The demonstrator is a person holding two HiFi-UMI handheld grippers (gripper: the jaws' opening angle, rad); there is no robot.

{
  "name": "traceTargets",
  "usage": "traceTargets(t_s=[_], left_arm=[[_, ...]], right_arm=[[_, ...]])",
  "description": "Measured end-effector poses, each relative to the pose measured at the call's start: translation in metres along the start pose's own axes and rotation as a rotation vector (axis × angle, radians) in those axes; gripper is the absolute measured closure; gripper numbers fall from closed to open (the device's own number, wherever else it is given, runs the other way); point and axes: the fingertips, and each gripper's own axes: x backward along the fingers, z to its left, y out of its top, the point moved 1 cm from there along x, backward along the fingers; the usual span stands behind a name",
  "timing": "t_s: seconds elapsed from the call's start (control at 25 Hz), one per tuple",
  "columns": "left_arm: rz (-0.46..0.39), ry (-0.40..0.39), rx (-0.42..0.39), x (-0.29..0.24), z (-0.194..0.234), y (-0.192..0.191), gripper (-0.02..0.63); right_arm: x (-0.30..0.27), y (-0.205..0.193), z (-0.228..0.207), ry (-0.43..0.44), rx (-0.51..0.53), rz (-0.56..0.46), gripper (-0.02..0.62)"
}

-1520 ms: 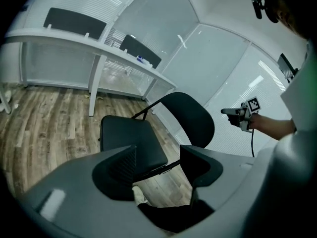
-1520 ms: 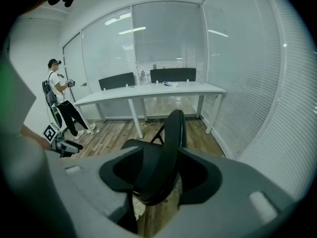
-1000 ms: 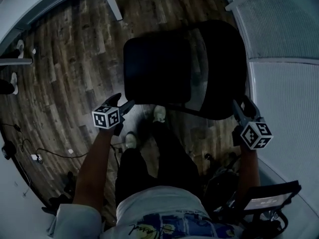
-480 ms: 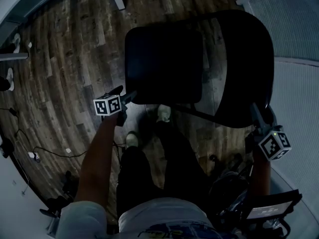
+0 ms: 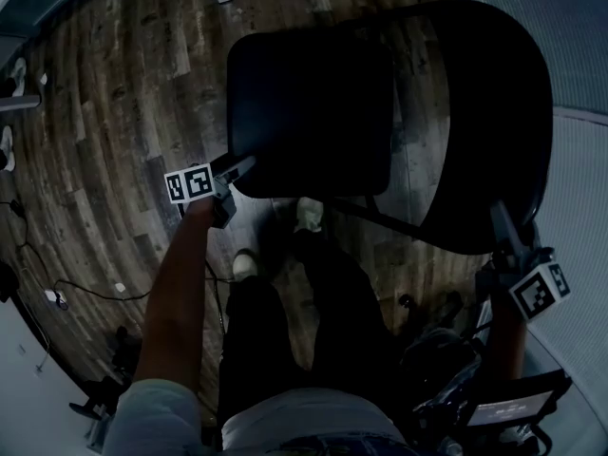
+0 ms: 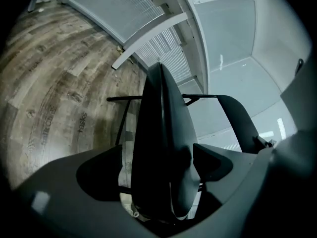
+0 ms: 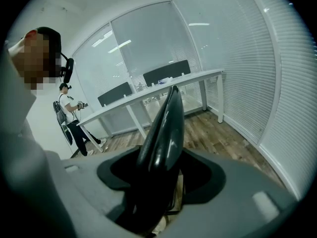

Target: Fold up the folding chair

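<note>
Left claw point(image 5: 239, 169) stands open, its jaws just widened, with the edge of the folding chair's point(image 5: 446, 84) seat point(image 5: 309, 112) between them but not pinched; right claw point(image 5: 502, 226) clamps the backrest point(image 7: 166, 128) rim. The chair stands on the wooden floor point(image 5: 114, 112), shoes point(image 5: 304, 217) just beneath its seat, a cable point(image 5: 85, 288) well left, a white tabletop point(image 7: 148, 90) beyond

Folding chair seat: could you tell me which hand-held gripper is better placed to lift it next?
Probably the left hand-held gripper: its jaws have just been opening, with the seat between them. The right hand-held gripper is shut on the backrest.
</note>
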Motion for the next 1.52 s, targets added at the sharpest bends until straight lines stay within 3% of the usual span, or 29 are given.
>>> traceTargets(t_s=[0.24,0.4,0.72,1.16,1.52], left_arm=[[0.028,-0.134,0.051,-0.022,-0.011,0.002,0.15],[0.062,-0.174,0.05,-0.029,-0.016,0.001,0.212],[0.092,-0.221,0.062,-0.027,-0.016,-0.003,0.256],[0.108,-0.264,0.098,-0.02,-0.042,-0.006,0.316],[0.152,-0.301,0.091,-0.005,-0.116,-0.016,0.39]], right_arm=[[-0.006,0.0,0.007,0.008,0.007,-0.017,0.353],[-0.007,0.001,0.006,-0.002,0.003,-0.034,0.353],[-0.007,-0.002,0.005,-0.021,-0.018,-0.039,0.48],[-0.003,0.014,0.014,-0.017,-0.005,-0.046,0.515],[0.027,0.035,0.034,-0.046,0.015,-0.062,0.525]])
